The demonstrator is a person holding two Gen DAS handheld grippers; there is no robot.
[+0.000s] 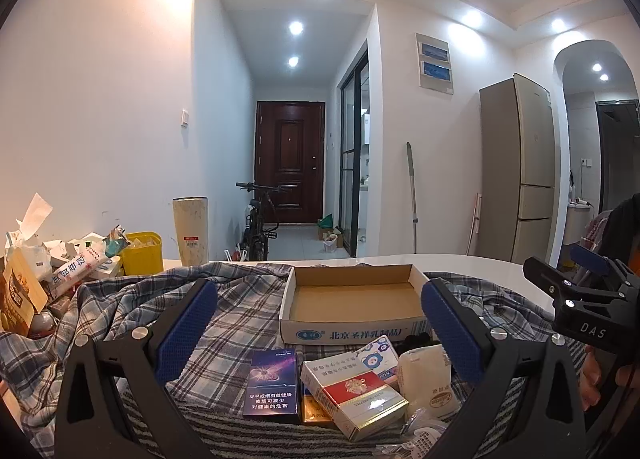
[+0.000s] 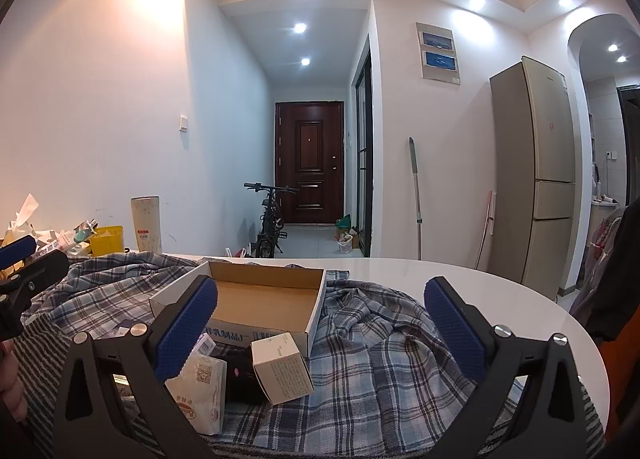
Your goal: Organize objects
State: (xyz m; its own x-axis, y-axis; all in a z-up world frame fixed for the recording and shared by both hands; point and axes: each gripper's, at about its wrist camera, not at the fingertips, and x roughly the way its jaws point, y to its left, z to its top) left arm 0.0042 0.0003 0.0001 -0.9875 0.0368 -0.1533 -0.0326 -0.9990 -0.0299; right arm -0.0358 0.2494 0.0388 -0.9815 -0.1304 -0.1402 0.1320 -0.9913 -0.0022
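Observation:
An open, empty cardboard box (image 1: 352, 301) lies on a plaid cloth (image 1: 236, 315); it also shows in the right wrist view (image 2: 256, 299). In front of it lie a blue cigarette pack (image 1: 272, 383), a red and white cigarette pack (image 1: 360, 399), a white packet (image 1: 430, 379) and a small patterned box (image 1: 380, 351). My left gripper (image 1: 320, 323) is open above these items. My right gripper (image 2: 320, 323) is open above a small white box (image 2: 282, 367), a white packet (image 2: 200, 391) and a dark object (image 2: 238, 379). Each gripper shows at the edge of the other's view, the right one (image 1: 580, 291) and the left one (image 2: 24, 263).
A pile of snack packets (image 1: 48, 271), a yellow tub (image 1: 142, 253) and a tall pale cup (image 1: 191, 231) stand at the back left of the white table (image 1: 480, 263). A striped cloth (image 1: 224, 427) lies under the plaid one. A fridge (image 2: 536, 179) and hallway are beyond.

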